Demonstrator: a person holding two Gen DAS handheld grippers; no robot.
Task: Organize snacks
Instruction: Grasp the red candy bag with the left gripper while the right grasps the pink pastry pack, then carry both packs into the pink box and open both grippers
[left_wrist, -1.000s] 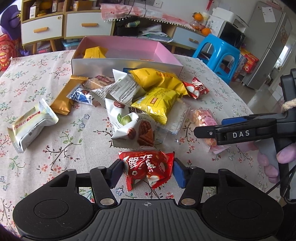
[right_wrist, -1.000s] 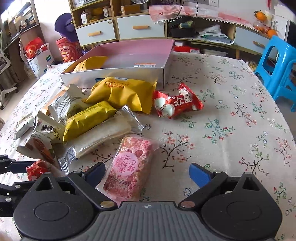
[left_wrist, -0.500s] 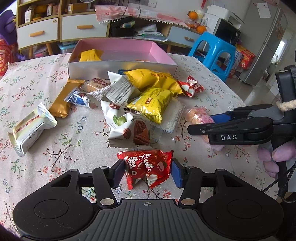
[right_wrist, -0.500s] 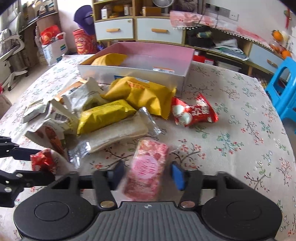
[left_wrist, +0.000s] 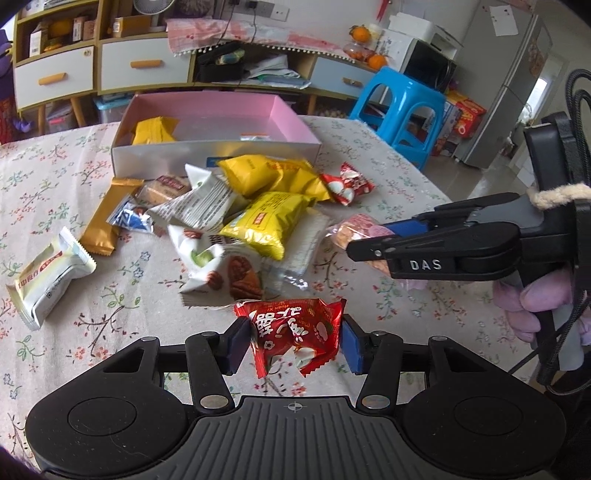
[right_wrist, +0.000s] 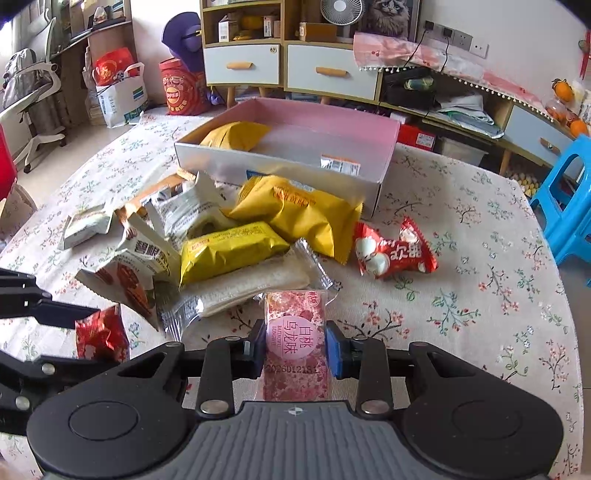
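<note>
A table under a flowered cloth, in a living room with white-drawer cabinets along the far wall and a blue plastic stool at the right. At the far middle of the cloth, an open box with pink inside, holding one yellow packet in its far left corner. Just before the box, a loose heap of snacks: two yellow packets, a clear-wrapped pale bar, white nut packets, and a red candy packet lying alone to the right. Only in the left wrist view: a fridge far right, a white bar lying apart at the left, a brown stick packet, and a gloved hand around the other tool's handle. Only in the right wrist view: an office chair and bags on the floor at the far left. Left gripper partly closed, pads pressing both sides of a crumpled red snack packet, held near, before the heap. Right gripper closed narrow on a pink snack bar, upright between the pads, just near of the clear-wrapped bar. Between either held packet and the box, the whole heap.
</note>
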